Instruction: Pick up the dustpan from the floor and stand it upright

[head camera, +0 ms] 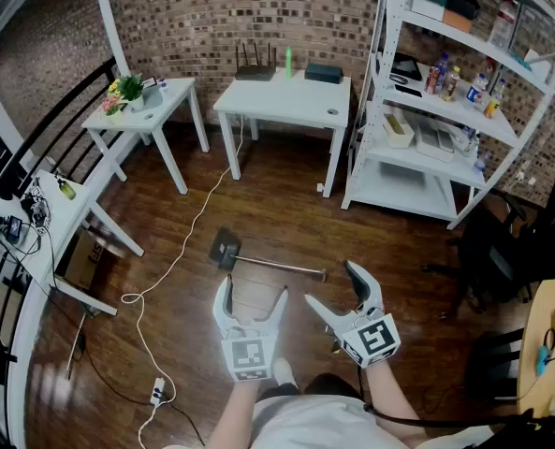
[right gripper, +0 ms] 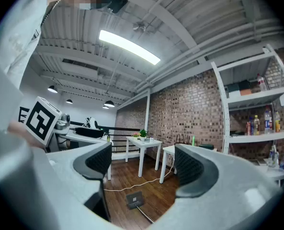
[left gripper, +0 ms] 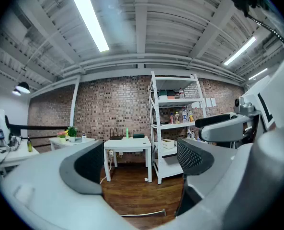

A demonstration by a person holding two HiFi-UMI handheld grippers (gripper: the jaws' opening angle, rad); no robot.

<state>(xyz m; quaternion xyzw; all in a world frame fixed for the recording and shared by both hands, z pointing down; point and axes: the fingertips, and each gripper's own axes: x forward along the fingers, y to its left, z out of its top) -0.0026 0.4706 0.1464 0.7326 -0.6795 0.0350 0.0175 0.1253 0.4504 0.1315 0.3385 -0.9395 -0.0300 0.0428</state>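
Observation:
The dustpan lies flat on the wooden floor: a dark pan (head camera: 226,248) with a long thin metal handle (head camera: 282,267) running right from it. My left gripper (head camera: 250,299) hovers open just in front of the handle's middle. To its right, my right gripper (head camera: 331,285) is open too, close to the handle's end. Nothing is between either pair of jaws. In the right gripper view the pan (right gripper: 134,199) shows low on the floor between the fingers. The left gripper view catches only a strip of the handle (left gripper: 144,213).
A white cable (head camera: 169,279) snakes across the floor to a power strip (head camera: 155,393) at the left. Two white tables (head camera: 282,99) stand at the brick wall, a white shelf unit (head camera: 445,129) at the right, a desk (head camera: 43,223) at the far left.

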